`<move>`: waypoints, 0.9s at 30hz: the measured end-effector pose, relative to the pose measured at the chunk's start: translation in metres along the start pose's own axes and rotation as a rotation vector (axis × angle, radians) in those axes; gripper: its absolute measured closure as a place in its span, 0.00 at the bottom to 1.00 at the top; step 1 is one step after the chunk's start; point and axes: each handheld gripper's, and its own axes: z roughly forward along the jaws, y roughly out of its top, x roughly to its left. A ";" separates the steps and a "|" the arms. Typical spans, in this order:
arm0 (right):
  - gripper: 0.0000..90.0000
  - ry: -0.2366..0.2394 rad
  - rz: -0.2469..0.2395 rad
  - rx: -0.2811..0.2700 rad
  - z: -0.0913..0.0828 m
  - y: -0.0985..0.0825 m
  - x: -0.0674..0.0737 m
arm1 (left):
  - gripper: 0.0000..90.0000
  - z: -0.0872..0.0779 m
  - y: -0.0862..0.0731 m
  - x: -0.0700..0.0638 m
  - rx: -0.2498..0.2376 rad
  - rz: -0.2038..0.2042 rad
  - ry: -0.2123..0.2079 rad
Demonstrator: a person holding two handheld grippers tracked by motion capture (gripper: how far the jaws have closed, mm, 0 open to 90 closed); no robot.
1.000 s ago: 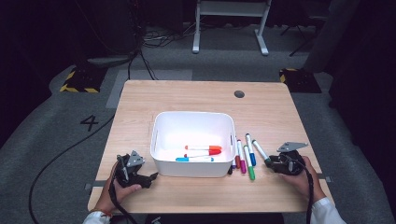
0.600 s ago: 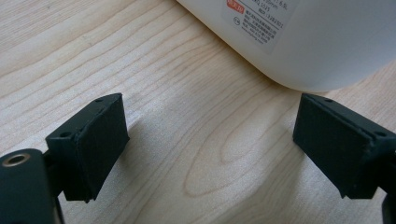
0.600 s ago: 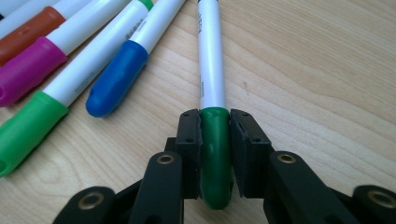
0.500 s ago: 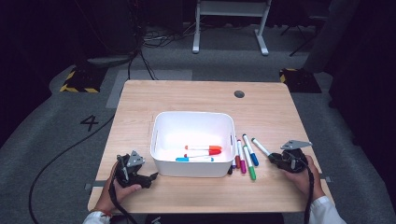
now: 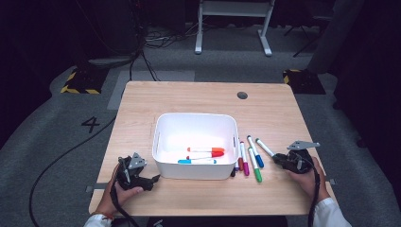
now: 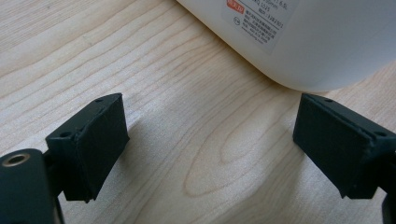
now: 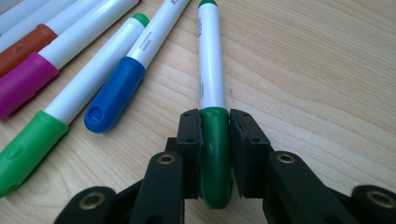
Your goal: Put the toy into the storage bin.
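Tabletop: claw-gripped marker (image 7: 212, 140), tip hidden

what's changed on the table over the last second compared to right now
The right gripper has just been closing and now clamps the dark green cap of the rightmost marker, which still lies on the table. The left gripper stays open beside the white bin, and the other markers have not moved.

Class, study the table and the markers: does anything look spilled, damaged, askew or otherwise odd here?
Nothing stands out. Three markers lie inside the white bin, the loose markers lie side by side on the table to its right, and the right gripper grips the dark green marker by its cap. The left gripper rests open beside the bin.
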 end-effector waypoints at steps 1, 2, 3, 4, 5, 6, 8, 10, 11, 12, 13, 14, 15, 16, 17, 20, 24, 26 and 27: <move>0.83 0.006 0.000 0.000 0.000 0.000 0.000 | 0.11 0.000 0.000 0.000 0.000 0.000 0.000; 0.83 0.007 -0.001 0.000 0.000 0.000 -0.001 | 0.11 0.000 0.000 0.000 0.000 0.000 0.000; 0.83 0.003 -0.004 -0.002 0.000 0.000 -0.001 | 0.11 0.000 0.000 0.000 0.001 0.001 0.000; 0.83 0.008 0.003 -0.004 0.000 0.000 -0.001 | 0.11 0.000 0.000 0.000 0.000 0.000 0.000; 0.83 0.013 0.004 -0.005 0.000 0.000 -0.001 | 0.11 0.000 0.000 0.000 0.000 0.000 0.000; 0.83 0.016 0.006 -0.004 0.000 0.000 -0.001 | 0.11 0.000 0.000 0.000 0.000 0.000 0.000; 0.83 0.023 0.000 0.003 0.001 0.000 -0.001 | 0.11 0.000 0.000 0.000 0.000 0.000 0.000; 0.83 0.028 -0.011 0.013 0.002 0.000 0.001 | 0.11 0.000 0.000 0.000 0.000 0.000 0.000; 0.83 0.028 -0.017 0.014 0.002 0.000 0.001 | 0.11 0.000 0.000 0.000 0.001 0.000 0.000; 0.83 0.029 -0.012 0.011 0.002 0.000 0.002 | 0.11 0.000 0.000 0.000 0.000 0.000 0.000; 0.83 0.031 -0.009 0.010 0.001 0.001 0.002 | 0.11 0.000 0.000 0.000 0.000 0.000 0.000; 0.83 0.029 -0.011 0.010 0.001 0.001 0.002 | 0.11 0.000 0.000 0.000 0.001 0.000 0.000; 0.83 0.026 -0.011 0.009 0.001 0.001 0.003 | 0.11 0.000 0.000 0.000 0.000 0.000 0.000; 0.83 0.025 -0.012 0.008 0.001 0.001 0.002 | 0.11 0.000 0.000 0.000 0.000 0.000 0.000; 0.83 0.025 -0.012 0.007 0.001 0.001 0.002 | 0.11 0.000 0.000 0.000 0.001 0.000 0.000; 0.83 0.018 -0.009 -0.007 -0.002 0.003 0.001 | 0.11 0.000 0.000 0.000 0.001 0.000 -0.001; 0.83 0.024 0.001 -0.044 -0.007 0.008 0.000 | 0.11 0.000 0.000 0.000 0.000 -0.001 0.000; 0.83 0.036 -0.004 -0.061 -0.011 0.011 0.000 | 0.11 0.000 0.000 0.000 -0.001 -0.002 -0.001; 0.83 0.036 -0.005 -0.070 -0.013 0.013 0.001 | 0.11 0.000 0.000 0.000 0.000 -0.001 -0.001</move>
